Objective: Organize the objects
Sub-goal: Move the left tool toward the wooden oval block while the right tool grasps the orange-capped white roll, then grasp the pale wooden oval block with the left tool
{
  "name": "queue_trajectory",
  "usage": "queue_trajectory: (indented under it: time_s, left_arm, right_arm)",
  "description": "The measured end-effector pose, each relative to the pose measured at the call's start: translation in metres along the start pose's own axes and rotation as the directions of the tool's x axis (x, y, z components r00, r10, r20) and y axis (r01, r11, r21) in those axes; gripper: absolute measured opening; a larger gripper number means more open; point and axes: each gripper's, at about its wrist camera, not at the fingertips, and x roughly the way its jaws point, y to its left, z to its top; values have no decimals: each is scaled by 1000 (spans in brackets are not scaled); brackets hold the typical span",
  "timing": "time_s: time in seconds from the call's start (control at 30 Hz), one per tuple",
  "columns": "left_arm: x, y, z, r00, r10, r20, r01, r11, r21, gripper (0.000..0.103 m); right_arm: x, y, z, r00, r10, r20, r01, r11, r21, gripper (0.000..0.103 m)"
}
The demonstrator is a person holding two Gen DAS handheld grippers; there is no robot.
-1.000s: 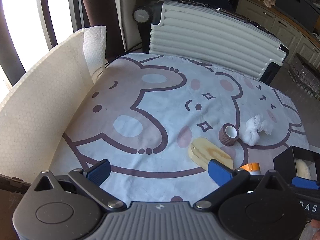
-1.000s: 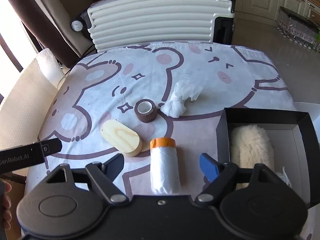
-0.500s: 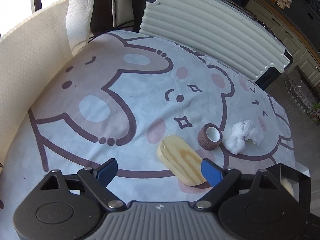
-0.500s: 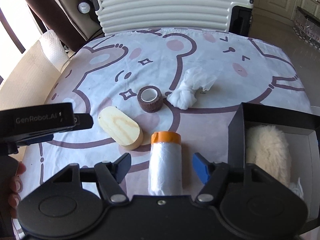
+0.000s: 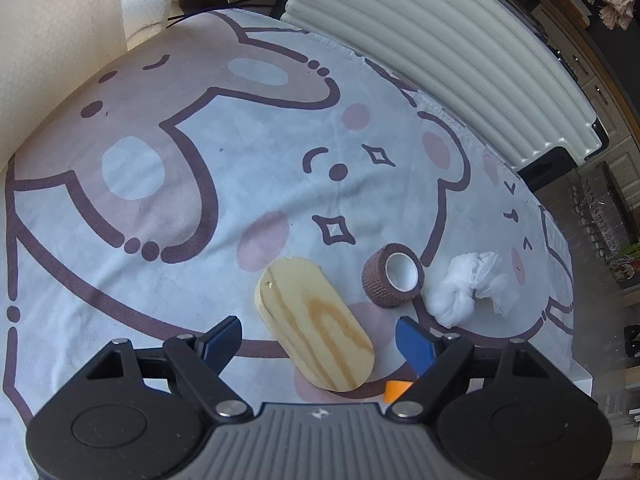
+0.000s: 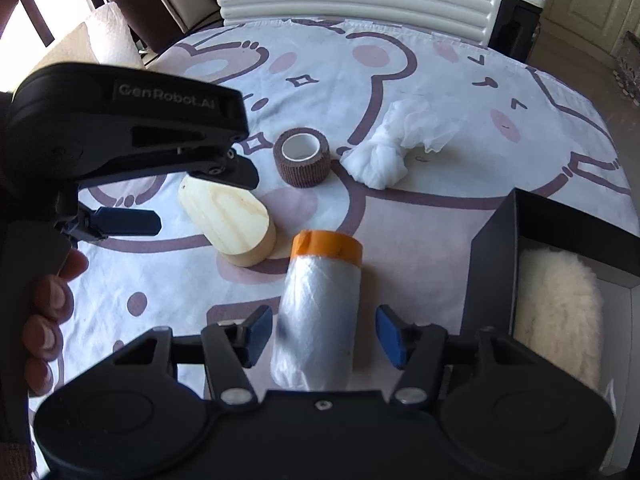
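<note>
Underneath, a bear-print cloth [image 5: 248,128] meets a ribbed suitcase [image 5: 440,56]; left tool [image 5: 318,338] and right tool [image 6: 324,330] both gape.

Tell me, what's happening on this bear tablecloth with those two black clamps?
A person is tidying objects with a handheld gripper in each hand. The left gripper, open, straddles an oval wooden block. The right gripper, open, flanks a plastic film roll. Neither grips yet. A black box holds something fluffy.
</note>
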Motion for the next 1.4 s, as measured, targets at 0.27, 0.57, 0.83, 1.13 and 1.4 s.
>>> queue_trajectory:
  time_s: [0.27, 0.57, 0.83, 1.13, 1.4]
  left_arm:
    - [6, 0, 5, 1000, -18, 0, 18, 1000, -23, 83]
    - [5, 2, 7, 1000, -14, 1, 14, 1000, -5, 78]
    - [9, 5, 5, 998, 56, -30, -55, 997, 50, 71]
    - [16, 3, -6, 985, 155, -70, -139, 971, 193, 59]
    - [20, -9, -14, 973, 224, -64, -192, 926, 326, 47]
  right_arm:
    - [5, -6, 7, 999, -16, 27, 16, 1000, -13, 43]
    - [15, 5, 15, 998, 17, 65, -11, 996, -90, 43]
    - [14, 24, 8, 985, 175, 1, -172, 972, -161, 42]
    - [9, 28, -1, 976, 207, -69, -216, 963, -161, 42]
    - [6, -4, -2, 995, 91, -49, -92, 996, -21, 42]
